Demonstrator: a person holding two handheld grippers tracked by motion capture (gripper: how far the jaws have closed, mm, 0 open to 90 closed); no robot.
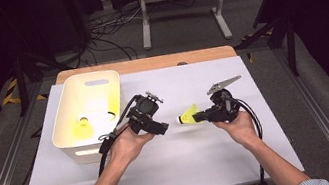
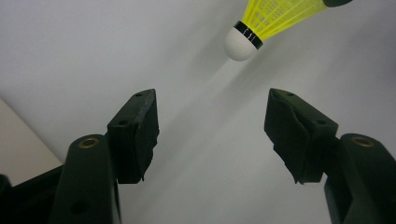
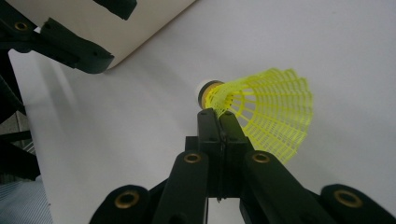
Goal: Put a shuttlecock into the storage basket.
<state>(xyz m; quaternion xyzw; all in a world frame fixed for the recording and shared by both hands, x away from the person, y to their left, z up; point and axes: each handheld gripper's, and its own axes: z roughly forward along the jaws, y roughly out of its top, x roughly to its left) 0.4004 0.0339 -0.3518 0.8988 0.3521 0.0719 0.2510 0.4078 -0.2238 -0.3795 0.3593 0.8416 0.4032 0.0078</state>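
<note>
Nearest the camera in the high view, two forearms in striped sleeves come up over the white worktop [image 1: 176,171]. The right tool [image 1: 201,116] sits in the person's right hand, and it has a yellow shuttlecock [image 1: 187,116] pinched by the edge of its mesh skirt. In the right gripper view the jaws are pressed tight together on that skirt, the shuttlecock [image 3: 266,112] fanning out to one side and its cork end pointing away from the camera. It hangs just above the sheet, between the two tools.

Across from it, the left tool [image 1: 164,128] lies in the left hand, tipped toward the shuttlecock and just short of it. In the left gripper view its jaws stand wide apart with nothing between them, and the shuttlecock [image 2: 261,28] floats beyond them, white cork tip nearest, clear of both pads.

Further back on the left sits a cream plastic tub [image 1: 76,137], just beside the left tool. Inside it lies a second yellow shuttlecock [image 1: 82,128] on the tub floor.

Beyond the worktop's wooden edge, cables [image 1: 102,37] trail over the grey floor around a white frame stand [image 1: 178,4].
</note>
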